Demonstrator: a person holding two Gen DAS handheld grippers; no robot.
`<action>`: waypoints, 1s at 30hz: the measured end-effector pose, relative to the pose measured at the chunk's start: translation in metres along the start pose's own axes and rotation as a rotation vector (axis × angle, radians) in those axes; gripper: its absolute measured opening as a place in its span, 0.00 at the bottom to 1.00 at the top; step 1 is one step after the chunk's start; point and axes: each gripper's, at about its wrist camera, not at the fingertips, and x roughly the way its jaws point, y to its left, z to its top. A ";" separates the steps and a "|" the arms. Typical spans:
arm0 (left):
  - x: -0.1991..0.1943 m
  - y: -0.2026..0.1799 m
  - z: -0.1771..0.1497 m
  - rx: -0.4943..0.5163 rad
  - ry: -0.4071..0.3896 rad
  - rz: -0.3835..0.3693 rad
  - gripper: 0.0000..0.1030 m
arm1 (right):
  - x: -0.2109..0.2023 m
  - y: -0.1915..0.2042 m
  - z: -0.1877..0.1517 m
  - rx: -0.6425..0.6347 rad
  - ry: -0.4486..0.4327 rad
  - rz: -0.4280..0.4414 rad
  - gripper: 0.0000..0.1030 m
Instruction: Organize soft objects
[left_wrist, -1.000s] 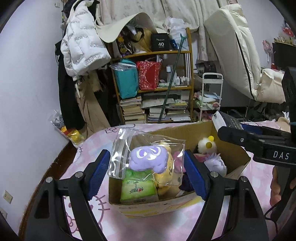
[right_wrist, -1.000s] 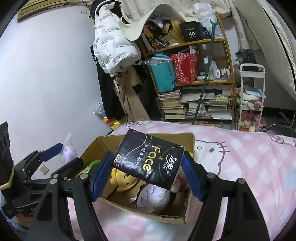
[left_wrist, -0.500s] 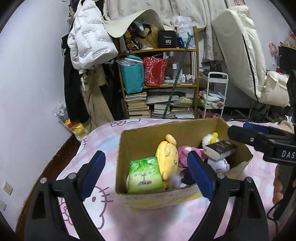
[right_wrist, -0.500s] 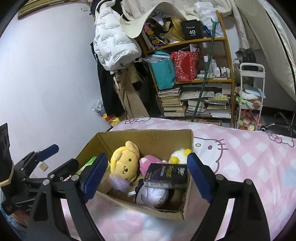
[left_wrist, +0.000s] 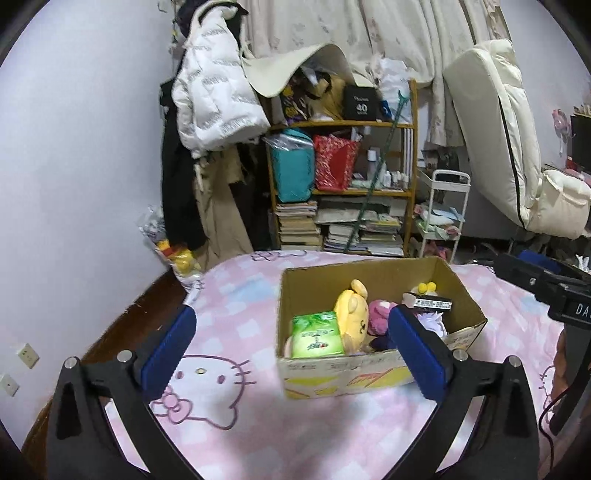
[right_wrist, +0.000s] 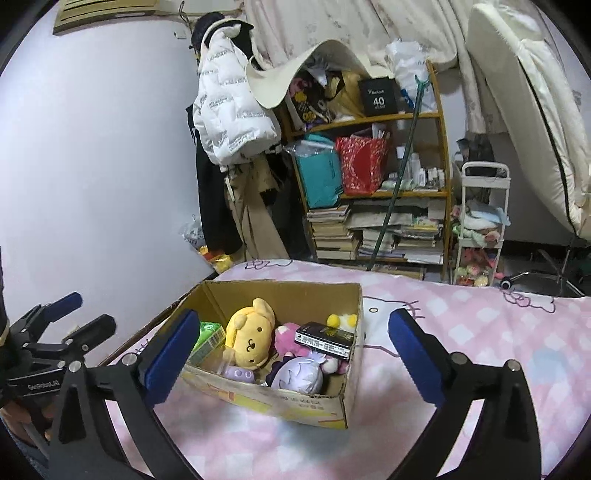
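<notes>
An open cardboard box (left_wrist: 376, 378) (right_wrist: 295, 404) stands on the pink bed. Inside lie a yellow plush (left_wrist: 352, 312) (right_wrist: 251, 338), a green tissue pack (left_wrist: 316, 334) (right_wrist: 207, 338), a pink plush (left_wrist: 380, 314), a purple plush (right_wrist: 299, 374), a bagged purple toy (right_wrist: 238, 373) and a black tissue pack (left_wrist: 430, 304) (right_wrist: 327, 339). My left gripper (left_wrist: 291, 350) is open and empty, in front of the box. My right gripper (right_wrist: 291, 350) is open and empty, in front of the box.
The pink Hello Kitty bedspread (left_wrist: 207, 376) (right_wrist: 480, 332) covers the bed. Behind it stand a cluttered bookshelf (left_wrist: 343, 192), hanging coats (left_wrist: 214, 99), a white trolley (right_wrist: 480, 229) and a leaning mattress (left_wrist: 491, 140). The floor edge (left_wrist: 122, 325) lies to the left.
The left gripper let go of the bagged purple toy and the right let go of the black tissue pack. Both landed in the box. Both grippers opened and drew back.
</notes>
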 end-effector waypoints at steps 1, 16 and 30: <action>-0.007 0.001 0.000 0.006 0.000 0.003 0.99 | -0.005 0.002 0.000 -0.006 -0.007 -0.005 1.00; -0.082 0.013 -0.013 -0.050 -0.097 0.053 0.99 | -0.066 0.016 0.000 -0.054 -0.079 -0.043 1.00; -0.100 0.017 -0.028 -0.083 -0.166 0.107 0.99 | -0.098 0.017 -0.014 -0.081 -0.154 -0.082 1.00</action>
